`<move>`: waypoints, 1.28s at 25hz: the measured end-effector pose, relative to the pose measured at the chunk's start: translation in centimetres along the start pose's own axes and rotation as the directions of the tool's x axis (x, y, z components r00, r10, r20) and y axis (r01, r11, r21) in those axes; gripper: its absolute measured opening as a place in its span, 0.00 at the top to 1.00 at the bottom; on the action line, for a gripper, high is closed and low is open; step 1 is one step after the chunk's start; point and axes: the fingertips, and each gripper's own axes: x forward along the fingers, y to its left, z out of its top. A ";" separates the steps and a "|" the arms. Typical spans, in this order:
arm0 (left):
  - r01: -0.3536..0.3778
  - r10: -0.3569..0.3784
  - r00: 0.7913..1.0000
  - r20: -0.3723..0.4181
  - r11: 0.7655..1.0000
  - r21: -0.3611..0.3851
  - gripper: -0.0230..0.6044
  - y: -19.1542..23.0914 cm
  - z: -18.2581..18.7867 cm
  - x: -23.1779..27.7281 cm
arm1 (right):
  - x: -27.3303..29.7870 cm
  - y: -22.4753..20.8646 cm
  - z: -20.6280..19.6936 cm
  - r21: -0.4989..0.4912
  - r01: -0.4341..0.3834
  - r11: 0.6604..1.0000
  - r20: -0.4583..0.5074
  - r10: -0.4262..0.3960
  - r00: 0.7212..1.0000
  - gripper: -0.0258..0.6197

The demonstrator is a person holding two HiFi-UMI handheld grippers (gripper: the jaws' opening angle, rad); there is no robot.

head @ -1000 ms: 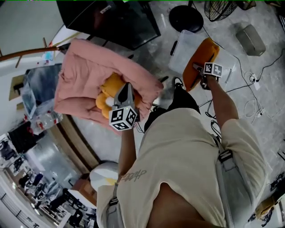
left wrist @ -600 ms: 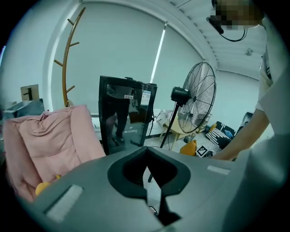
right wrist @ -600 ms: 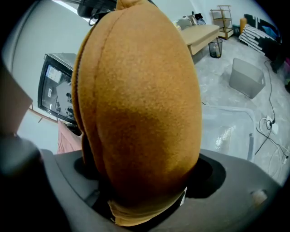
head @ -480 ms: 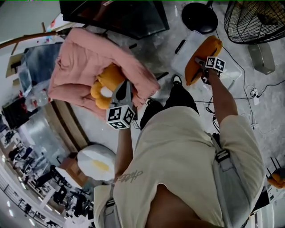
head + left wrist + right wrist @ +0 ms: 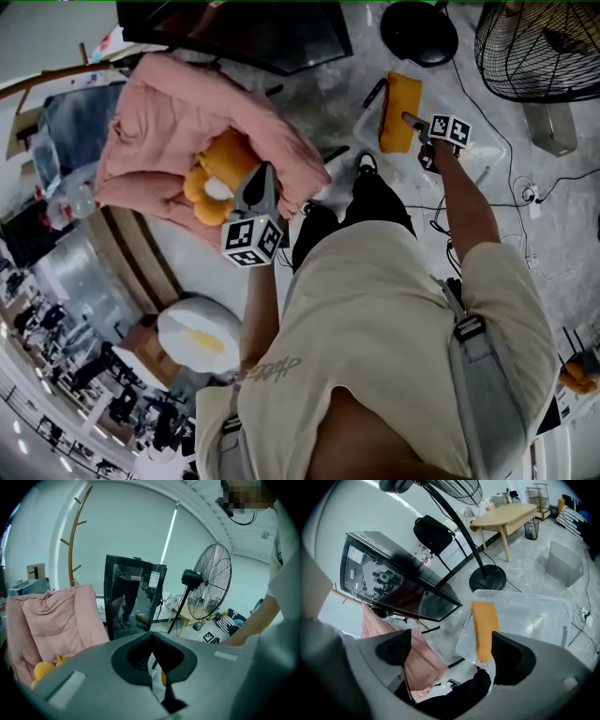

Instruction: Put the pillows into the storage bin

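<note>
My right gripper (image 5: 451,651), jaws just opened wide, hangs above the storage bin (image 5: 536,616). The orange pillow (image 5: 484,625) lies inside, seemingly clear of them. My left gripper (image 5: 153,637) is pinched closed on nothing.

Your right gripper (image 5: 453,654) has just been opening; its jaws stand wide apart with nothing between them; beyond them the orange pillow (image 5: 485,630) lies inside the clear storage bin (image 5: 534,616); a pink quilt (image 5: 421,666) shows at the left.

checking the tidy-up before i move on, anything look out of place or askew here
Two things. The orange pillow seems to stand on edge along one wall of the clear storage bin, not lying flat. A white pillow with a yellow centre lies off by itself, away from the yellow pillow on the pink cushion.
</note>
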 end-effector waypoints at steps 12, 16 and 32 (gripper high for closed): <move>-0.010 0.013 0.998 0.057 0.999 -0.042 0.94 0.0 -1.3 -2.0 | -1.7 1.9 -2.8 -0.093 -0.051 0.994 -0.023 0.049 0.999 0.13; -0.035 0.043 0.993 0.113 0.997 -0.069 0.94 1.3 -2.0 -4.0 | -1.9 5.5 -2.6 -0.200 -0.096 0.975 -0.017 0.094 0.995 0.13; -0.233 0.280 0.926 0.254 0.952 -0.201 0.94 16.6 -8.8 -23.6 | -0.4 25.1 -15.1 -0.467 -0.186 0.864 -0.092 0.161 0.983 0.13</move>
